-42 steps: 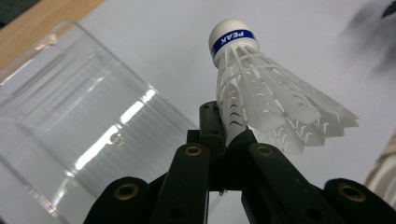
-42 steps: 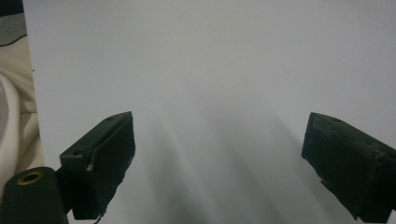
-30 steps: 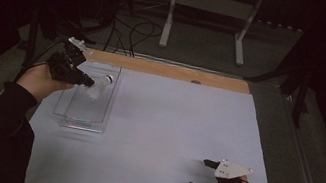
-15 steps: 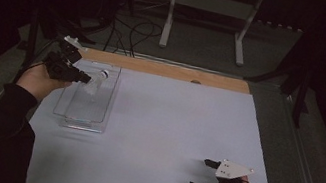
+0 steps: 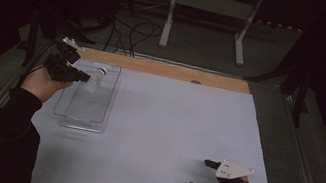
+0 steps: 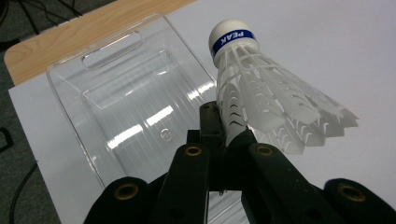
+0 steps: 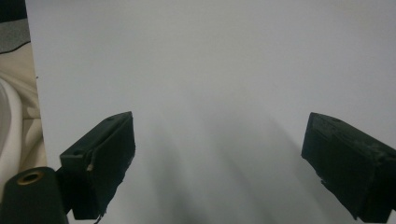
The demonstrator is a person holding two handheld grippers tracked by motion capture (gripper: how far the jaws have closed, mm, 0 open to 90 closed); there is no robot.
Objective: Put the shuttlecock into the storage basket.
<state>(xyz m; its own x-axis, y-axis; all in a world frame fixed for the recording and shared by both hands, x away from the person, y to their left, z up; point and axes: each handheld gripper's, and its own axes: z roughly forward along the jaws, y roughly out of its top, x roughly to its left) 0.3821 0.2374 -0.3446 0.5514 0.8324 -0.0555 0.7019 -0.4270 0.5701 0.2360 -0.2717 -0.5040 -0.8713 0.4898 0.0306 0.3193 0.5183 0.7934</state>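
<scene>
Landmark: clear plastic tray [image 5: 96, 115], lying flat on the white tabletop [image 5: 170, 123] near its far left corner, with a cut-out handle slot in the far end wall.
Shuttlecock: white plastic shuttlecock [image 6: 261, 93] with a blue band reading PEAK around its cork; it hangs in the air above the far part of the tray, cork tipped up and away from the hand; whether it is over the tray's middle or its right rim I cannot tell.
Left tool: the left tool [image 6: 229, 135] is clamped on the shuttlecock, its jaws pressed together on the edge of the skirt; in the high view it sits just over the tray's left rim [image 5: 83, 76].
Right tool: the right tool [image 7: 219, 158] has its jaws wide apart with nothing between them, and sits low over bare tabletop well away from the tray, toward the near right corner [image 5: 204, 176].
Wooden strip: a wooden strip [image 5: 169, 70] runs along the tabletop edge just beyond the tray's far end.
</scene>
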